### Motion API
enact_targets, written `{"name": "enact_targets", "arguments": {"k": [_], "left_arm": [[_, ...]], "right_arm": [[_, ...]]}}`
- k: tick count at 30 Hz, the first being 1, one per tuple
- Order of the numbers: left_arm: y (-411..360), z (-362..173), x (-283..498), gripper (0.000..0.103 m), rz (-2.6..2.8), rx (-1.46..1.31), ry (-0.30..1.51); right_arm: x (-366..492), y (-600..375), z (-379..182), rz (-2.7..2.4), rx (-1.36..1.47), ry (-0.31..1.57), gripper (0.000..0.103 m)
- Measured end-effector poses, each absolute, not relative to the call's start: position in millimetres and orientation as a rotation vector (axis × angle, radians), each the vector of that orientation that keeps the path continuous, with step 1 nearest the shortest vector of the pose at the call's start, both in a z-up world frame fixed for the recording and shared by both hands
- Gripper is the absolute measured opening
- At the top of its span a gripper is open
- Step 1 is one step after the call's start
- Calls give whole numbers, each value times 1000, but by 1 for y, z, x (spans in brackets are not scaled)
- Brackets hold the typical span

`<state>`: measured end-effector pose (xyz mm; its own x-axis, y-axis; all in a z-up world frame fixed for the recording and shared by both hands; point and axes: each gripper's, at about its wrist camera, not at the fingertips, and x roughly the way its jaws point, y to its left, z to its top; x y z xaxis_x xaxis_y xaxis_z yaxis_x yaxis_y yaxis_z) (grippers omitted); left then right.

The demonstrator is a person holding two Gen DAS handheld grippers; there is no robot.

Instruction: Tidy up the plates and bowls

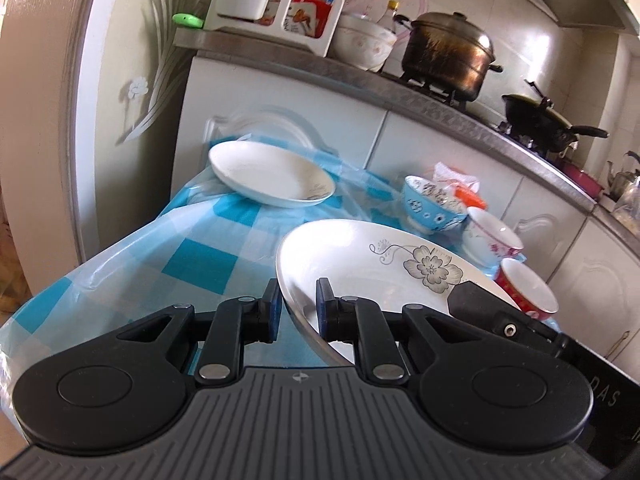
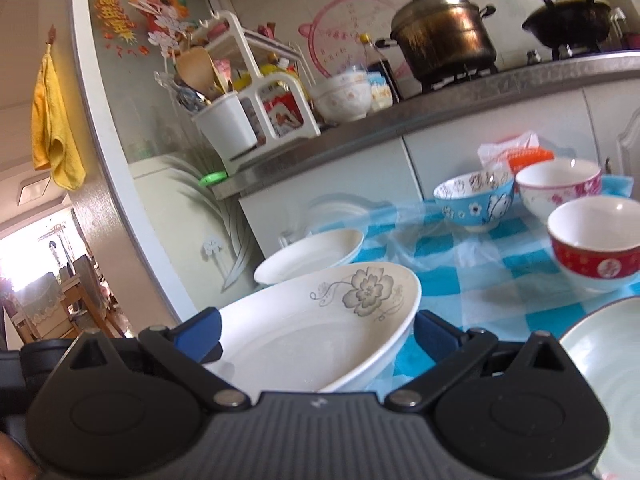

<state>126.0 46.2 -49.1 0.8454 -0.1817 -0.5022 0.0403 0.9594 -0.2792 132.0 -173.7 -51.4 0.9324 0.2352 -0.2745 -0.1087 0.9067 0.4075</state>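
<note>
A white flower-print plate is tilted above the blue checked tablecloth. My left gripper pinches its near rim between both pads. My right gripper is open, its blue pads either side of the same plate; its black finger shows in the left wrist view. A second white plate lies at the table's far end and also shows in the right wrist view. A blue bowl, a pink-flowered white bowl and a red bowl stand to the right.
A pale green plate lies at the right wrist view's lower right. An orange packet sits behind the bowls. White cabinets carry a counter with a utensil rack, a steamer pot and a black wok.
</note>
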Motion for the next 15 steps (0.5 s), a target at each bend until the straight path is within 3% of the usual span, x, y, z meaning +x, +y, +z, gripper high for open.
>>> {"name": "enact_targets", "arguments": {"k": [15], "left_arm": [[4, -32, 101, 14, -245, -248, 543]], "right_arm": [[73, -201, -38, 40, 421, 307, 101]]}}
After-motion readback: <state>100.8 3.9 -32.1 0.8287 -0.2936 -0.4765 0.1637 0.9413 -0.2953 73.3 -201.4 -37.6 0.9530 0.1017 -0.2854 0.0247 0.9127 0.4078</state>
